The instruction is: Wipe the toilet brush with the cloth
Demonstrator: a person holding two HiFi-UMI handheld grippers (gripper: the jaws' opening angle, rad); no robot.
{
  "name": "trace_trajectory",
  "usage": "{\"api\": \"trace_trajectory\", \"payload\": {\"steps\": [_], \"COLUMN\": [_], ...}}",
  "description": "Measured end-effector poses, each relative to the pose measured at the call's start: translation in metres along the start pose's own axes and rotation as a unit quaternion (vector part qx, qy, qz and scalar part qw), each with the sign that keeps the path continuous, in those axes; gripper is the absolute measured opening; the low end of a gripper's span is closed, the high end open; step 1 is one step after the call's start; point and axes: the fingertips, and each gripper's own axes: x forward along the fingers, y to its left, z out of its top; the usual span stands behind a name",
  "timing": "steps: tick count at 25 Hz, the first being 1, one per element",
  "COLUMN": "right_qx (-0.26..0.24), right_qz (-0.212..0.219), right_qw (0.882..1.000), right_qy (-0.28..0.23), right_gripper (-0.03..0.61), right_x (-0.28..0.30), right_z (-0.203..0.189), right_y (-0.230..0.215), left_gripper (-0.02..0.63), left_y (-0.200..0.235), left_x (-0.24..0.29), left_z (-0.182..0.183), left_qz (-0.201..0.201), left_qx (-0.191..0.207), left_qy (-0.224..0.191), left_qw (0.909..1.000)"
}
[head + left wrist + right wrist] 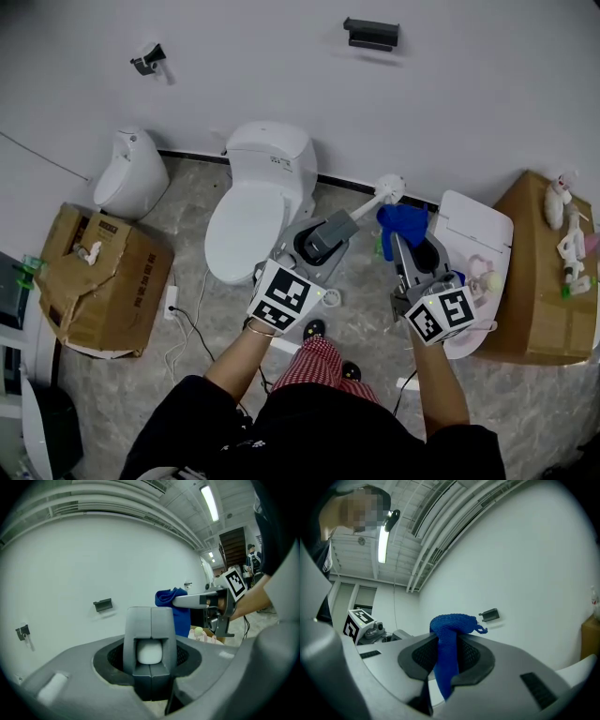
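Your cloth (449, 644) was bright blue. Toilet brush (388, 188) was white, same as toilet (258, 202) & wall (281, 56). Left gripper (150, 620) & right gripper (447, 634) were grey; marker cubes (283, 295) had blk-&-white squares. Floor (183, 202) was grey marbled, cardboard box (103, 272) brown. Your trousers (314, 361) were red-white check.

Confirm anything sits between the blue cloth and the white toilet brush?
Nothing visible does. The blue knitted cloth, clamped in the right gripper, hangs right beside the white toilet brush held by the left gripper.
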Motion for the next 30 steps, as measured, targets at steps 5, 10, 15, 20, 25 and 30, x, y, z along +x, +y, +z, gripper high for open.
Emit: {"api": "trace_trajectory", "payload": {"steps": [5, 10, 15, 20, 25, 30], "right_qx": [-0.006, -0.013, -0.018, -0.02, -0.024, -0.027], "right_qz": [0.011, 0.024, 0.036, 0.055, 0.066, 0.078], "right_qw": [1.0, 0.999, 0.998, 0.997, 0.996, 0.994], "right_qy": [-0.018, -0.028, -0.037, -0.049, -0.057, -0.072], "right_gripper": [0.077, 0.077, 0.077, 0.077, 0.077, 0.077], "right_x": [0.002, 0.006, 0.004, 0.005, 0.008, 0.009], "right_z": [0.02, 0.038, 0.05, 0.062, 0.071, 0.086], "right_y": [0.006, 0.012, 0.021, 0.029, 0.036, 0.047], "left_gripper": [0.172, 0.172, 0.172, 0.172, 0.172, 0.172], "left_y": [0.003, 0.006, 0.003, 0.0, 0.001, 0.0], "left_x": [-0.01, -0.018, -0.027, -0.033, -0.042, -0.052], "left_z": [0.023, 0.041, 0.055, 0.071, 0.085, 0.1], "left_qz": [0.009, 0.013, 0.019, 0.022, 0.024, 0.019], "left_qx": [-0.001, -0.007, 0.008, 0.024, 0.036, 0.043], "left_qy": [-0.027, -0.05, -0.062, -0.076, -0.087, -0.103], "left_qw": [0.9996, 0.9986, 0.9979, 0.9966, 0.9953, 0.9936]}}
